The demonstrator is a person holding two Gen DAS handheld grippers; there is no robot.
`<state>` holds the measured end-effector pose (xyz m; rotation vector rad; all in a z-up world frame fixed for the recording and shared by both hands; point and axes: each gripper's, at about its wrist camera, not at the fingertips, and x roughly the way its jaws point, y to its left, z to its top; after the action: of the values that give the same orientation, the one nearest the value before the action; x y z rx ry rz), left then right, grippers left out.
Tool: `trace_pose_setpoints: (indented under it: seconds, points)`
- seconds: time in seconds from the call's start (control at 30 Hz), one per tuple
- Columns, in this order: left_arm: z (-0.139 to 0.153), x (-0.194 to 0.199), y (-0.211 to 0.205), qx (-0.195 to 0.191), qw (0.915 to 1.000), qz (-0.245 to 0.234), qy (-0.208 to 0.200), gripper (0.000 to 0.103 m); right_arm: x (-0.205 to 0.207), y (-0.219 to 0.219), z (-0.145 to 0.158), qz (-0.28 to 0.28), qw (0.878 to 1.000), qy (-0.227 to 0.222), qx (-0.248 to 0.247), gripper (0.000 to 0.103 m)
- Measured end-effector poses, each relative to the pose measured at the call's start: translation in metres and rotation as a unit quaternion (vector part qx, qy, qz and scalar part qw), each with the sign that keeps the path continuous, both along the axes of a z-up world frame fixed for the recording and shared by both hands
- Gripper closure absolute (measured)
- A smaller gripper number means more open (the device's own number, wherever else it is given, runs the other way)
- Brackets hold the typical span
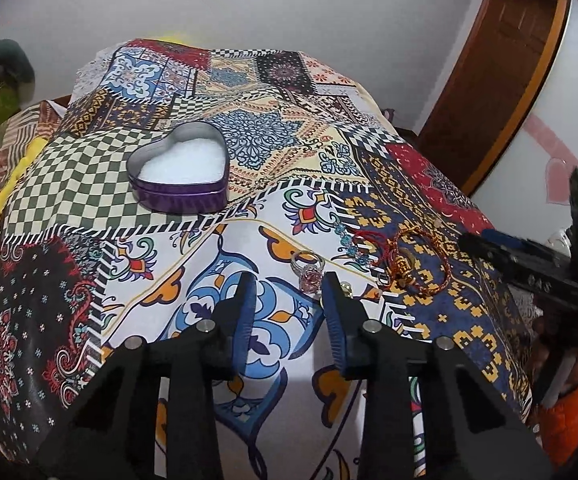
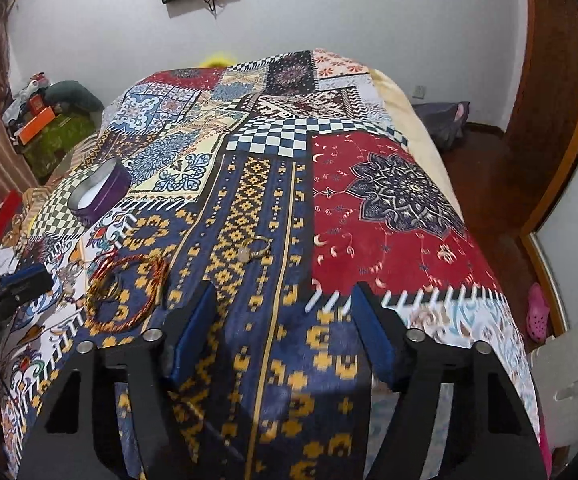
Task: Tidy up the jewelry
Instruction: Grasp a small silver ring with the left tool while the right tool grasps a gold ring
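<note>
A purple heart-shaped tin with white lining stands open on the patterned cloth; it also shows in the right wrist view. My left gripper is open, its fingertips just short of a ring with a pink stone. Right of it lie a blue bead chain, a small pale bead and red and gold cord bracelets. My right gripper is open and empty above the cloth. Ahead of it lies a gold ring with a pale stone; the cord bracelets lie to its left.
The patterned cloth covers a table that drops off at the right edge. The right gripper's body shows at the right of the left wrist view; the left gripper at the left of the right one. A wooden door frame stands right.
</note>
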<state>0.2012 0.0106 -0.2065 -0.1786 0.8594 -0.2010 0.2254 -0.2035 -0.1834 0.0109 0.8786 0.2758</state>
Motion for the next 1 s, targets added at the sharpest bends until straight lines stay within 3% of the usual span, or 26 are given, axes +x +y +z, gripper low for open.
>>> trace_pose_setpoints:
  seconds: [0.2,0.33,0.4,0.5,0.8,0.87,1.0]
  points:
    - [-0.003,0.001,-0.001,0.006,1.0,-0.006,-0.001,0.074,0.021,0.013,-0.001,0.035,0.999,0.008,-0.004,0.056]
    - [-0.004,0.001,-0.001,0.006,0.9999,-0.01,-0.002,0.074,0.029,0.024,-0.01,0.059,0.998,0.02,-0.013,0.073]
    - [-0.004,0.0,-0.002,0.006,0.9999,-0.014,-0.004,0.074,0.028,0.029,-0.015,0.064,0.998,0.019,-0.023,0.074]
    - [-0.004,0.0,-0.003,0.01,0.9998,-0.018,-0.004,0.074,0.026,0.033,-0.015,0.073,0.997,0.016,-0.021,0.086]
    - [-0.005,0.006,-0.005,0.012,0.9997,-0.02,-0.001,0.079,0.023,0.033,-0.013,0.068,0.997,0.009,-0.021,0.086]
    - [-0.006,0.008,-0.005,0.012,0.9997,-0.019,0.0,0.087,0.022,0.033,-0.012,0.067,0.998,0.008,-0.018,0.086]
    - [-0.007,0.011,-0.005,0.004,0.9998,-0.017,0.002,0.093,0.02,0.033,-0.01,0.068,0.998,0.007,-0.016,0.086]
